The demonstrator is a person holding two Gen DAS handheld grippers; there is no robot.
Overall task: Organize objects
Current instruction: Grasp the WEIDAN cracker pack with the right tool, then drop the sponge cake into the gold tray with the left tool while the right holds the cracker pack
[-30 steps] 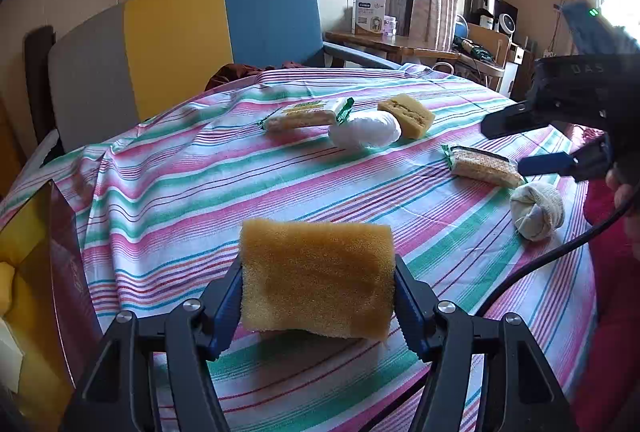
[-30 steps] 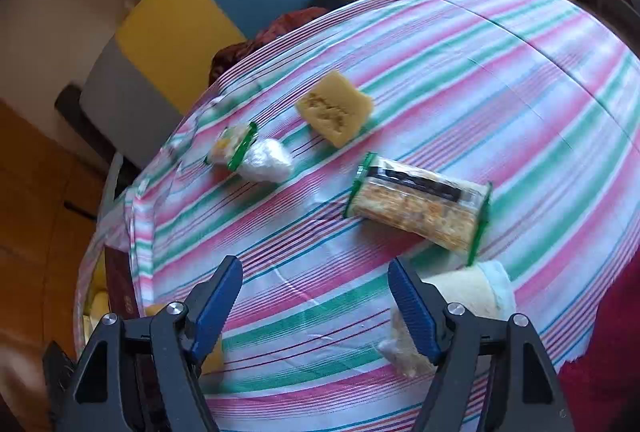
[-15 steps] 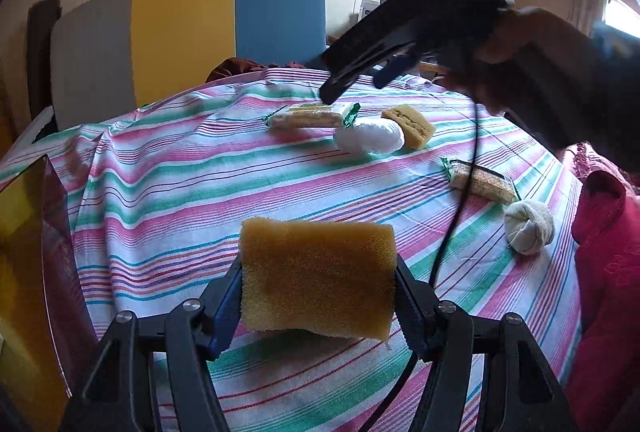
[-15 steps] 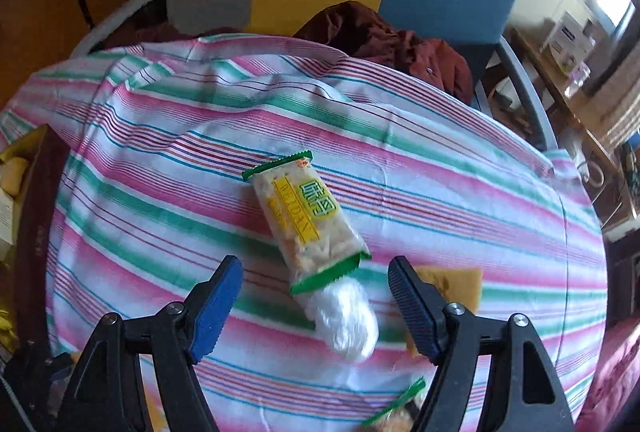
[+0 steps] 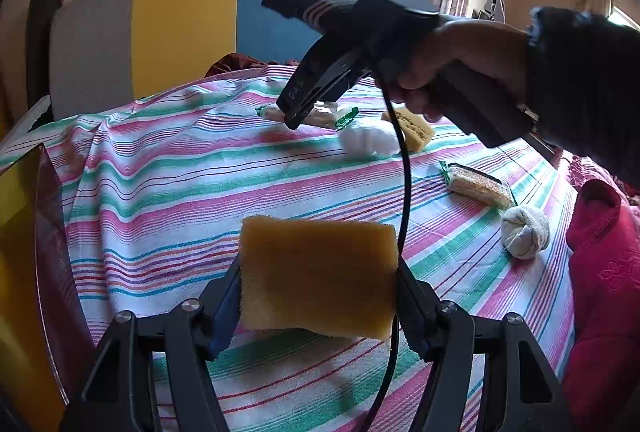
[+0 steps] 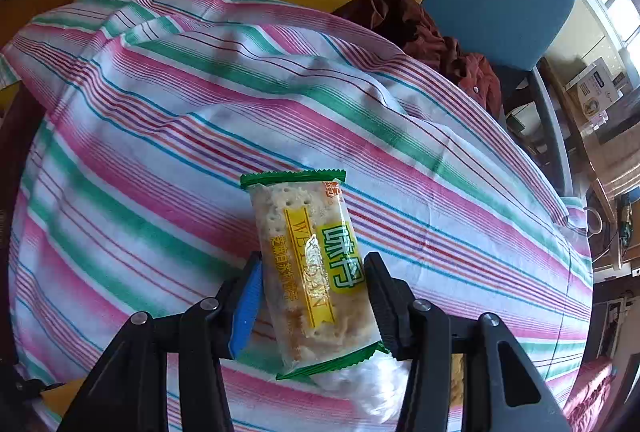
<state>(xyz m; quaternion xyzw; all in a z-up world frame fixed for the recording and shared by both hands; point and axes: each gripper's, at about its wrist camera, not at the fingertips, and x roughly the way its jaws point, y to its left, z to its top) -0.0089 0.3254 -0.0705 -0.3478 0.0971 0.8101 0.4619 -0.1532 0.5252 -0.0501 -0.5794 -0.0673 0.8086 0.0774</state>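
Note:
My left gripper [image 5: 318, 284] is shut on a yellow sponge [image 5: 318, 274] and holds it above the striped tablecloth [image 5: 168, 187]. My right gripper [image 6: 314, 296] has its fingers on both sides of a green-edged cracker packet [image 6: 312, 268] lying on the cloth; the jaws stand close against its sides. In the left wrist view the right gripper [image 5: 290, 117] reaches down onto that packet [image 5: 324, 117] at the far side of the table.
A white wad [image 5: 370, 141], a second yellow sponge [image 5: 414, 127], another cracker packet [image 5: 478, 185] and a knotted cream cloth ball [image 5: 524, 232] lie on the table. A yellow box [image 5: 20, 272] stands at the left edge. A chair [image 5: 180, 27] stands behind.
My right gripper has moved across the table to the far cracker packet and come down around it, its jaws narrowing. My left gripper has kept hold of the sponge, nearly still.

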